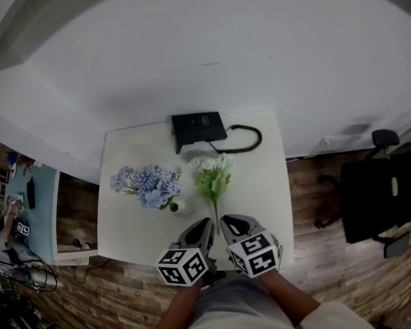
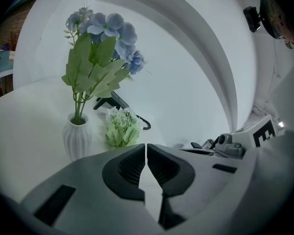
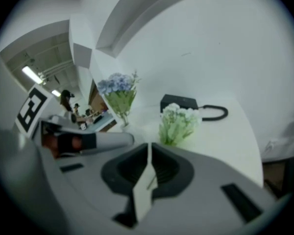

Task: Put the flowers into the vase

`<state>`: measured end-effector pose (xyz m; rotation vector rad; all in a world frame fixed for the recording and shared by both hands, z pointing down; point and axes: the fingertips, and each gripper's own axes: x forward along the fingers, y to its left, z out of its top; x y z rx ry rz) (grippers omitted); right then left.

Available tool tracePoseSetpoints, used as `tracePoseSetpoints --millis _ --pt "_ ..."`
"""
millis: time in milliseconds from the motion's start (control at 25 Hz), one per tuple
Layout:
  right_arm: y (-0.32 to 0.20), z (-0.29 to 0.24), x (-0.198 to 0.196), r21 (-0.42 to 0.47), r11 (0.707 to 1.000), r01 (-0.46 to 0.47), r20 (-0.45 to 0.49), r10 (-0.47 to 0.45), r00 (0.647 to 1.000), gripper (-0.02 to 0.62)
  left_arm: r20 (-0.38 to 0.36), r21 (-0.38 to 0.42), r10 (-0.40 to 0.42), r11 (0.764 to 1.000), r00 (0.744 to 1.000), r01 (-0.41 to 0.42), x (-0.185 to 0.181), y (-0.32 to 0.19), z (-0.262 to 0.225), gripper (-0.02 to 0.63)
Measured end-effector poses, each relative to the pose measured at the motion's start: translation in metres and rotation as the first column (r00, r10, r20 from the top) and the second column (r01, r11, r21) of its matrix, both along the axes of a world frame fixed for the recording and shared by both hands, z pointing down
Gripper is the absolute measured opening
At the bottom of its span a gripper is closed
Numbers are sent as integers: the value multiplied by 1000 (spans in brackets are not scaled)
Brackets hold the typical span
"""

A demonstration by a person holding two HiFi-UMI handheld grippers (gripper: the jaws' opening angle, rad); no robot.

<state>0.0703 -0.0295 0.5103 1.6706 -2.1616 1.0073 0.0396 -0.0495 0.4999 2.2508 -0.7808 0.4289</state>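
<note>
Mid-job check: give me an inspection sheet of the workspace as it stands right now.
Surface: white table, no spills seen.
Job's things: white vase upright, holding the blue flowers; white flower bunch lying flat on the table beside the vase, stem toward the tools, not yet in the vase.
Clutter: black box at the far edge.
Grippers: left tool shut; right tool shut; both at the near edge, either side of the stem.
Cables: black cable looped beside the black box.
Surroundings: wood floor; black chair at right; side desk at left.
</note>
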Motion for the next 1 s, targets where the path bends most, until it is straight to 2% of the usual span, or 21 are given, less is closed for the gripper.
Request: tracePoseSetpoints --millis 320,560,1000 --pt "-15 5 -8 -17 1000 -23 25 24 999 31 55 -12 23 1000 998 -22 -2 -14 16 26" --pt "-17 9 11 -34 995 -90 28 91 995 31 160 -8 23 1000 987 -22 9 -34 45 29" --pt "-18 17 25 -57 992 -116 50 119 992 31 283 -135 80 990 956 -43 26 -39 93 132"
